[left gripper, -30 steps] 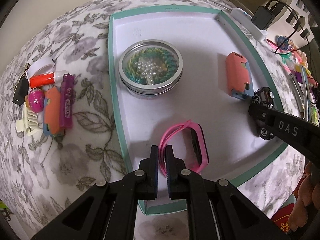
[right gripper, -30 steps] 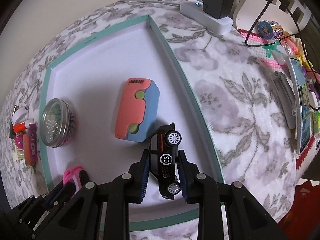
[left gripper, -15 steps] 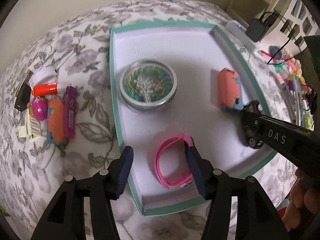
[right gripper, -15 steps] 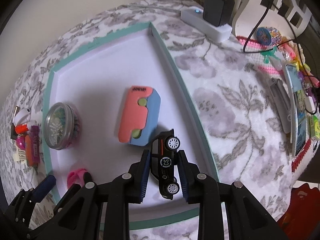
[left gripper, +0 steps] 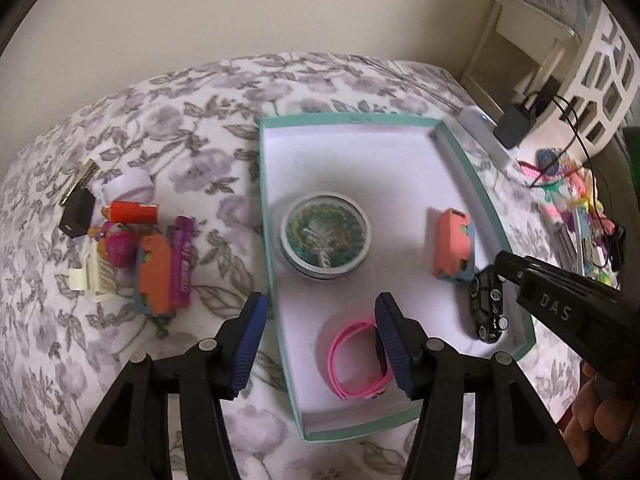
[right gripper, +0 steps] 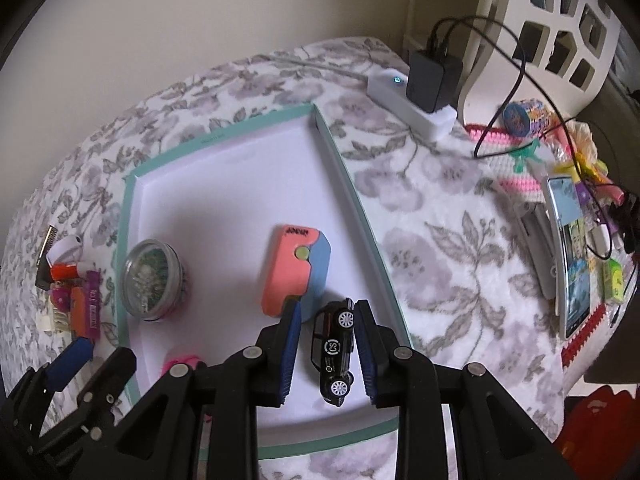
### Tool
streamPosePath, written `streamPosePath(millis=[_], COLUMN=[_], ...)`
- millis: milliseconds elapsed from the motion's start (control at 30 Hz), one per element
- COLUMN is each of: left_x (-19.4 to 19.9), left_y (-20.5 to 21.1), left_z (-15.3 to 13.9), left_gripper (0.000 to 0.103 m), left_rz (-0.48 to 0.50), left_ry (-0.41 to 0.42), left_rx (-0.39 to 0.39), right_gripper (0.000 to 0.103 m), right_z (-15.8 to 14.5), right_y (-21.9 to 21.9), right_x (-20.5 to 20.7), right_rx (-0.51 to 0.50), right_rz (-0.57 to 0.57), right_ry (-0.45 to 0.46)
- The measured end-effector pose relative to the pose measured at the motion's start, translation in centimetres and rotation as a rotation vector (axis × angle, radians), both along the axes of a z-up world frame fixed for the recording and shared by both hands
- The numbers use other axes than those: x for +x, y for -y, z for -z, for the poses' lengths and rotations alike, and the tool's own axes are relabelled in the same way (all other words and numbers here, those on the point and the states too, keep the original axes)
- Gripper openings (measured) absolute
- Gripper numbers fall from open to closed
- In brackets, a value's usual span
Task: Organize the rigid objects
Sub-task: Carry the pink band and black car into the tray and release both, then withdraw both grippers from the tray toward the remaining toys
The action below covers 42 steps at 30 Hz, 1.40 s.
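Progress: four pieces are sitting inside the shallow white cardboard tray with the teal rim [left gripper: 264, 200], so I am judging the sort about half done.

- Pink rubbery watch with a looped strap [left gripper: 352, 360] is lying at the tray's near end.
- Round metal tin with a clear lid [left gripper: 325, 236], with beads and coloured bands showing through, is standing left of centre.
- Coral-and-blue plastic block with rounded corners [left gripper: 452, 244] is resting by the right wall.
- Glossy black toy car with white hubs [right gripper: 332, 348] is lying on its side just near of the block.

My left tongs [left gripper: 320, 304] are hanging spread over the watch; the jaws have just been opening and are pinching nothing. My right tongs [right gripper: 328, 308] are hovering narrowly parted. The car is showing between the blue ribbed pads, yet a gap is visible, so I am reading it as let go.

Left to do: a hard-plastic heap is waiting on the plush floral blanket [left gripper: 180, 140], left of the tray. It includes an orange tube [left gripper: 132, 211] and a purple stick [left gripper: 182, 264]. More clutter [right gripper: 576, 220] is crowding the far right.
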<state>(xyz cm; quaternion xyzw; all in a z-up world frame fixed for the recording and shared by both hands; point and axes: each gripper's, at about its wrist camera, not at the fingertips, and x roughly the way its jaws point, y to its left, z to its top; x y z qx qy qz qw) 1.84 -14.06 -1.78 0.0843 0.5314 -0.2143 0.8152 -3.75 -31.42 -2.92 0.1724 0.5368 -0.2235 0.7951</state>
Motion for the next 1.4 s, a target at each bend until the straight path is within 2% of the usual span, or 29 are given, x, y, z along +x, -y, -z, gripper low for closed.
streamPosePath(millis=[133,233,333,433,533,633,667,700,733,1100,1200,1267,1400], left_x=[0.5,0.8,1.2,1.5,1.8,2.0,2.1,2.2,2.3,2.9,3.0,3.1,3.5], left_y=[-0.9,-1.5,-2.1,-2.8,-3.5,-4.0,-4.2,-4.4,-4.6,-6.0,-6.2,-6.5,-7.3], left_z=[-0.2,-0.1,0.1,0.2,0.2,0.2,0.2,0.2,0.2,0.0,-0.2,-0.3,-0.3], left_gripper=[0.058,0.058,0.073,0.074,0.074,0.075,0.078,0.087,0.09,0.091,0.091,0.091,0.091], left_rz=[-0.038,-0.069,-0.101,-0.13,-0.158,-0.177,-0.184,-0.189,-0.2,-0.245,-0.252,-0.259,-0.278], left_ry=[-0.003,-0.004,-0.002,-0.003,-0.006,-0.001,-0.001,-0.005,-0.006,0.015,0.023,0.023,0.007], left_rx=[-0.008,-0.005,0.006,0.004,-0.003,0.001,-0.001,-0.004,-0.01,-0.013,-0.014,-0.02,-0.048], right_gripper=[0.031,0.046,0.048,0.057,0.059,0.068,0.069,0.07,0.07,0.083,0.09,0.1,0.103], right_z=[-0.5,-0.4,-0.1,0.1,0.3,0.2,0.2,0.3,0.3,0.5,0.5,0.4,0.2], right_y=[-0.4,-0.7,-1.0,-1.3,-1.5,-1.6,-1.7,-1.7,-1.7,-2.0,-2.2,-2.4,-2.6], right_x=[0.2,0.3,0.5,0.6,0.7,0.8,0.8,0.8,0.9,1.0,1.1,1.2,1.3], right_rx=[-0.012,-0.016,-0.011,-0.006,-0.007,-0.009,-0.01,-0.007,-0.002,-0.022,-0.03,-0.04,-0.056], right_rz=[-0.012,-0.023,-0.037,-0.053,-0.066,-0.078,-0.08,-0.083,-0.086,-0.116,-0.128,-0.137,-0.144], right_ry=[0.022,0.022,0.022,0.023,0.03,0.044,0.049,0.05,0.051,0.07,0.077,0.083,0.101])
